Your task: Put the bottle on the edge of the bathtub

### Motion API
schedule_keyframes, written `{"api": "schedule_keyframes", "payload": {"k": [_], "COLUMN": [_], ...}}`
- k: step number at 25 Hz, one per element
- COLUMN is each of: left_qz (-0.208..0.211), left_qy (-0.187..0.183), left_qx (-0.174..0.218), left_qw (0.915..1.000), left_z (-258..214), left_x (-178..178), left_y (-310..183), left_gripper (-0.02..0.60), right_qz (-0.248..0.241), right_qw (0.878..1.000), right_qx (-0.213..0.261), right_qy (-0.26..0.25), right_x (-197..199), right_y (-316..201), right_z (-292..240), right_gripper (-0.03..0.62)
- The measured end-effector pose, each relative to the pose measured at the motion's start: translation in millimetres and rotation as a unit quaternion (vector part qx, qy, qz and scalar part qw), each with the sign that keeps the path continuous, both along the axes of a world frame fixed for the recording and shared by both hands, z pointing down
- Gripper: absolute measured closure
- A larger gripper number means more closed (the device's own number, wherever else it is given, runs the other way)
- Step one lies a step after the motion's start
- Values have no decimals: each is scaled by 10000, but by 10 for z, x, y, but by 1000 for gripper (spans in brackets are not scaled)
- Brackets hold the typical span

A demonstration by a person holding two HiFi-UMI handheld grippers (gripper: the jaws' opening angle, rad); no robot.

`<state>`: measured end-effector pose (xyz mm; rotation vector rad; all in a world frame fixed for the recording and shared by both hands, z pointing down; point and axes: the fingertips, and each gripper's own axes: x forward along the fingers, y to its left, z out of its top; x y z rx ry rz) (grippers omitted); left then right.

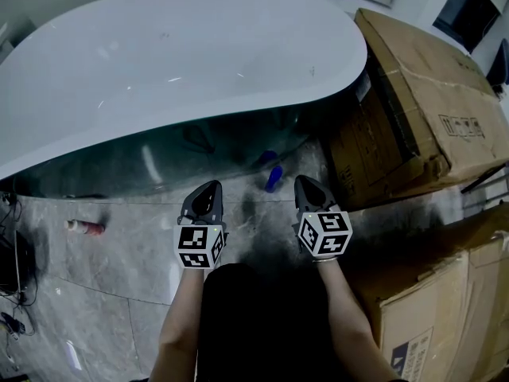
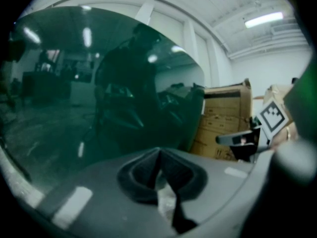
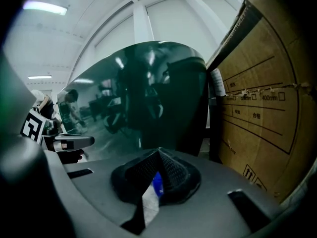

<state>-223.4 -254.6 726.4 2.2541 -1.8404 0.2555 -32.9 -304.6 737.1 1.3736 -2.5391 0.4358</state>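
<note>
Blue, the bottle stands on the grey floor at the foot of the tub, just beside its dark glossy side and below its white rim; nothing grips it. Both grippers are held low in front of the tub, pointing at that dark side, with the bottle ahead of them and between their lines, nearer the right one. The left gripper is clenched, its jaws meeting at the tips with nothing between them; its own view shows the closed tips against the tub's green-black wall, which mirrors the room. The right gripper is also clenched and empty: in its view the tips touch, and a sliver of the bottle shows through the gap below them, out on the floor beyond the jaws, not touched by them. Right of the tub, cardboard boxes press close against its end, and one fills the right of the right gripper view. Left of the grippers, well apart from the bottle, a small pale-and-red container lies on its side on the floor near the tub's foot.
</note>
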Motion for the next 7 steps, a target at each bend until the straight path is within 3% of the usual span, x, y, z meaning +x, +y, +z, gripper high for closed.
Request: {"api": "schedule_keyframes", "payload": {"k": [7], "left_qz": [-67], "left_qy": [46], "left_qx": [3], "left_qw": [10000], "left_z": [24], "left_x": [-61], "left_y": [2], "left_gripper": [576], "right_qz": [-38], "right_qw": [10000], "right_qx": [-26], "right_qy": [19], "right_x": [-14], "right_y": [-8], "right_z": [25], "right_gripper": [594]}}
